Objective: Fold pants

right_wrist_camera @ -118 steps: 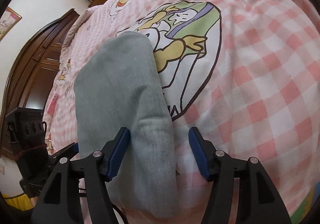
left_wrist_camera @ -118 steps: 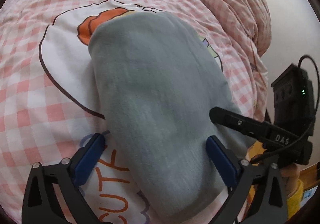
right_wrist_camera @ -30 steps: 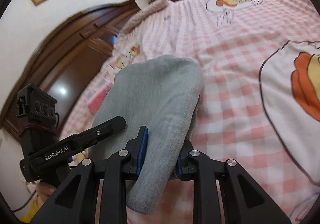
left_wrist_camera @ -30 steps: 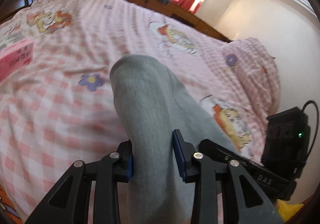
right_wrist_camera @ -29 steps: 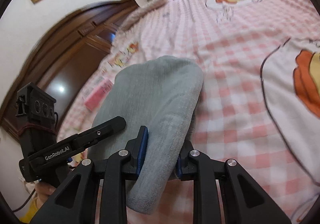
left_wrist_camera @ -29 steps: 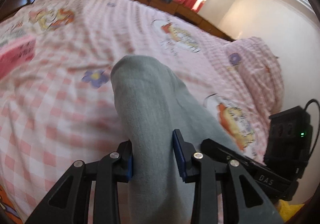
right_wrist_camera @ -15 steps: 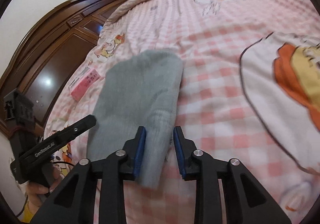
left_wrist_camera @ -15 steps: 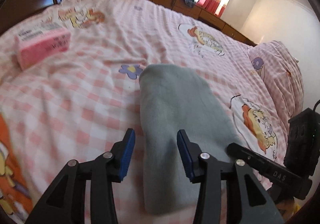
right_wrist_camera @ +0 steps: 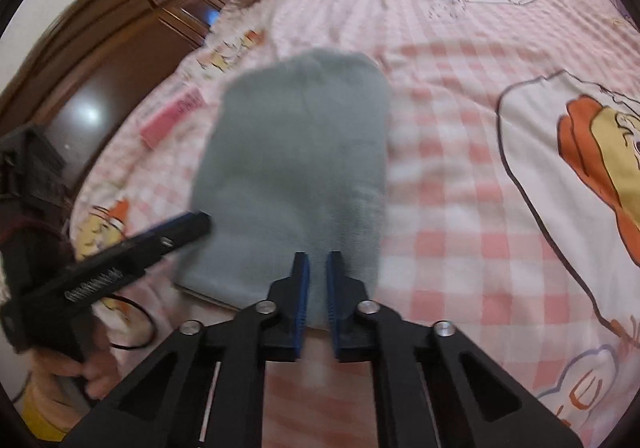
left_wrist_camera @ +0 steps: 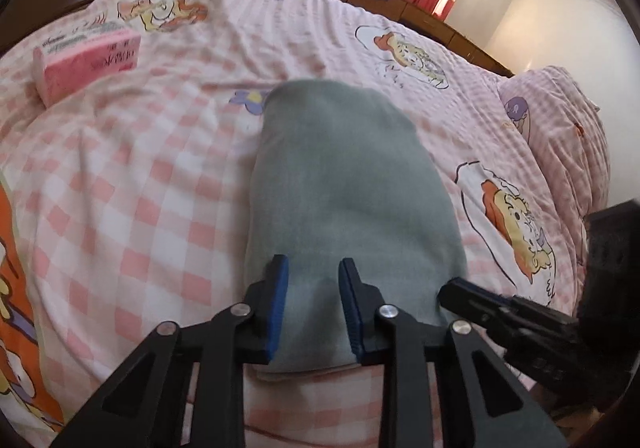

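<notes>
**A:** Left gripper point(left_wrist_camera: 310, 268) first: how set?

**B:** Pads a moderate gap apart, astride the near edge of the folded grey fleece pants point(left_wrist_camera: 340, 175), cloth between them. Pinching or merely straddling: cannot tell.

**A:** And the right gripper point(right_wrist_camera: 317, 260)?

**B:** Narrowed to a slit, tighter than half a second ago, with grey cloth showing in it. Gripped or only lying behind: cannot tell either, too blurred.

**A:** Changed since a second ago?

**B:** Plenty. Then lifted, draped from both claws above the bed. Now laid flat as one compact rectangle on the pink checked bedspread point(left_wrist_camera: 120, 207), near edge at the claws, well apart from the pink rectangular box point(left_wrist_camera: 88, 59).

**A:** Meaning for the task?

**B:** Probably folded and set down already. Likely left: letting go and backing off without dragging the top layer.
</notes>
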A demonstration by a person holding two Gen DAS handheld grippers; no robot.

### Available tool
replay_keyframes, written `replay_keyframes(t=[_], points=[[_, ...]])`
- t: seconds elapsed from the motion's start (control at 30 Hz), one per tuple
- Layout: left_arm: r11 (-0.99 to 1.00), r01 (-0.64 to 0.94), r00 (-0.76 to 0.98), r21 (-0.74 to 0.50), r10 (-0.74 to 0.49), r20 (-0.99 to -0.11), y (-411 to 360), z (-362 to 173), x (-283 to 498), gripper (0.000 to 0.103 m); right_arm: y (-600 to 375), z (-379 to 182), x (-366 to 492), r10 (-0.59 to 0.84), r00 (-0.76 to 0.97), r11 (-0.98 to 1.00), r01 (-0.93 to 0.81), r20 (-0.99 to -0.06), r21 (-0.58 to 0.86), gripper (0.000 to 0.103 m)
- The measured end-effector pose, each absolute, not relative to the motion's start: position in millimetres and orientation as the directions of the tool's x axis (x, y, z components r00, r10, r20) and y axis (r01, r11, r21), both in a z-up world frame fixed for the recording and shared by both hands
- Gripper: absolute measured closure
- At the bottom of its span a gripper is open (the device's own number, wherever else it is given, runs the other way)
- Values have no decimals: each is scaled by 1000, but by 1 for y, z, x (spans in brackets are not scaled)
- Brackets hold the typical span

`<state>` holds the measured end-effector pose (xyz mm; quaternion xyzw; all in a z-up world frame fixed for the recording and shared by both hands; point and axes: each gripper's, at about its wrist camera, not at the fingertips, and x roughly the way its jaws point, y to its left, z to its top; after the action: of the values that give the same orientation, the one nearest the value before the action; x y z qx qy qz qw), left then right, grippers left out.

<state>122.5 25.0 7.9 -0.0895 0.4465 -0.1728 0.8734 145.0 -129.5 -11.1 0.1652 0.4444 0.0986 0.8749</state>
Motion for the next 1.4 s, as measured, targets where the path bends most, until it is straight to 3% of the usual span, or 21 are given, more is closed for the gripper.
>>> replay_keyframes(t=[0.23, 0.33, 0.4, 0.6, 0.83, 1.1, 1.4], points=[[931, 213, 541, -296, -365, -758, 23, 12, 115, 77, -128, -7, 142, 304, 576, 937, -35, -759, 349, 97], [939, 214, 544, -268, -343, -766, 21, 17, 105, 69, -128, -2, 136, 309, 573, 936, -40, -759, 350, 94], [948, 204, 542, -243, -316, -779, 21, 19, 98, 56, -127, 2, 132, 305, 579, 938, -43, -756, 345, 90], [958, 170, 511, -232, -287, -810, 23, 15, 80, 40, -116, 16, 114, 260, 591, 960, -71, -764, 271, 66], [969, 152, 489, -196, -246, -837, 25, 10, 70, 35, -117, 9, 98, 174, 582, 975, 10, -794, 221, 52], [979, 154, 488, -137, -195, -851, 20, 4, 63, 19, -122, -10, 98, 130, 526, 978, 72, -841, 197, 52], [981, 163, 483, -104, -171, -859, 16, -1, 64, 17, -124, -10, 98, 131, 522, 975, 84, -843, 204, 51]])
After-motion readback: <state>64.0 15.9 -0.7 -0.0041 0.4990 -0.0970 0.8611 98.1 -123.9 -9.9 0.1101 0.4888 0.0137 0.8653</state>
